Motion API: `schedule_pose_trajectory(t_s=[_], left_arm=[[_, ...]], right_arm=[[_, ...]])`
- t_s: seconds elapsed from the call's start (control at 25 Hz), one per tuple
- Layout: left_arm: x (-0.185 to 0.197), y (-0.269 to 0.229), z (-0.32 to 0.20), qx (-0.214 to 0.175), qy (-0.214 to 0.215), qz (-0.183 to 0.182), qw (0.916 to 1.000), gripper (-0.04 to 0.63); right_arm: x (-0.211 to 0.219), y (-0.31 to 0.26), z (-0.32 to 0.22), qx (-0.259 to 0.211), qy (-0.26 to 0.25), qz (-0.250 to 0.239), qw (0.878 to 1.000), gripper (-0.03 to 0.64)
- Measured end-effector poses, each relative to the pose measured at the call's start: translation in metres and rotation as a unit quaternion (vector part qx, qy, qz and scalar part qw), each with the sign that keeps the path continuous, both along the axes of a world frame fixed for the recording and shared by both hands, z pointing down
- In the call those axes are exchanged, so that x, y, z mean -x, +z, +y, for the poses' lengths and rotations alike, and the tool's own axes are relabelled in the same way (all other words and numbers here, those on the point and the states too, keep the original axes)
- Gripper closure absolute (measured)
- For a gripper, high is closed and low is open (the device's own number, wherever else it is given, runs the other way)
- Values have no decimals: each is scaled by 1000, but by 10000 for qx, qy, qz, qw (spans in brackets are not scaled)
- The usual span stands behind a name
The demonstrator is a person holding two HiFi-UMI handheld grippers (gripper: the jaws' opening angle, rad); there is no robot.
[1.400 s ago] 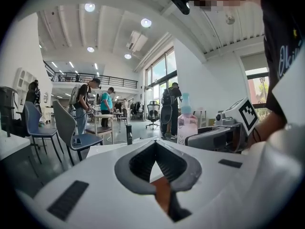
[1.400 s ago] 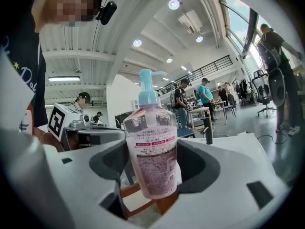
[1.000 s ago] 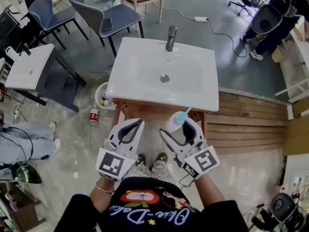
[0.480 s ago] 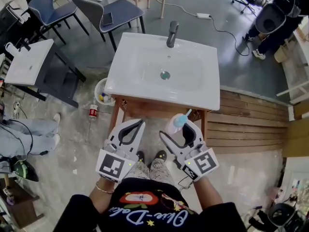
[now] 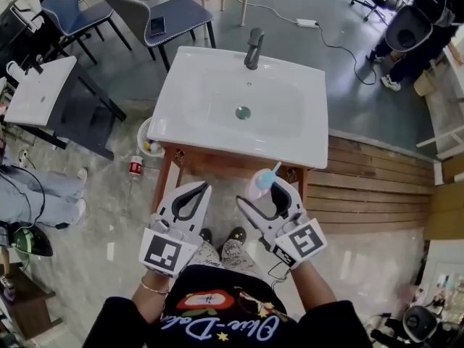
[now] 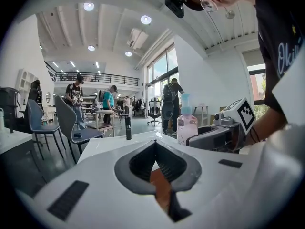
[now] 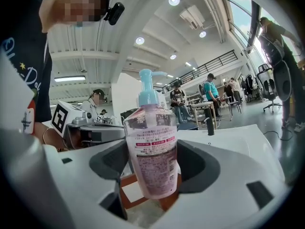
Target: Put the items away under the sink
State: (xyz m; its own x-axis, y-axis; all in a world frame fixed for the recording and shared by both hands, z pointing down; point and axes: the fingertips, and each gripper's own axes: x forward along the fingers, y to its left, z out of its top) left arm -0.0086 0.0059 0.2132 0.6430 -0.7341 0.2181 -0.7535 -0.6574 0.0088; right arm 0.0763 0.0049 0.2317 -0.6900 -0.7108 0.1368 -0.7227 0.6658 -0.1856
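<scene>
Beside the sink [image 5: 180, 125], right gripper [image 5: 265, 193] holds pump bottle [image 7: 153, 152] upright.

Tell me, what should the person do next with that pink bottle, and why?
Probably lower the right gripper, shut on the pump bottle, toward the wooden frame under the sink: the bottle is held roughly upright in front of the sink's edge, not yet underneath.

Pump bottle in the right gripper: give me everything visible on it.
The pump bottle is clear plastic holding pinkish liquid, with a light-blue pump head and a printed label with red bars. It is near upright, slightly tilted, clamped between the right gripper's fingers and held in the air before the sink's front edge. Nothing else touches it.
</scene>
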Motion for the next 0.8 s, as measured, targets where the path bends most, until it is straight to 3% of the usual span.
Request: schedule_pose_trajectory(t_s=[0.8], left_arm=[[17, 25, 2, 186, 487, -16, 9986, 589]], right_arm=[[8, 31, 0, 217, 529, -79, 9983, 296]])
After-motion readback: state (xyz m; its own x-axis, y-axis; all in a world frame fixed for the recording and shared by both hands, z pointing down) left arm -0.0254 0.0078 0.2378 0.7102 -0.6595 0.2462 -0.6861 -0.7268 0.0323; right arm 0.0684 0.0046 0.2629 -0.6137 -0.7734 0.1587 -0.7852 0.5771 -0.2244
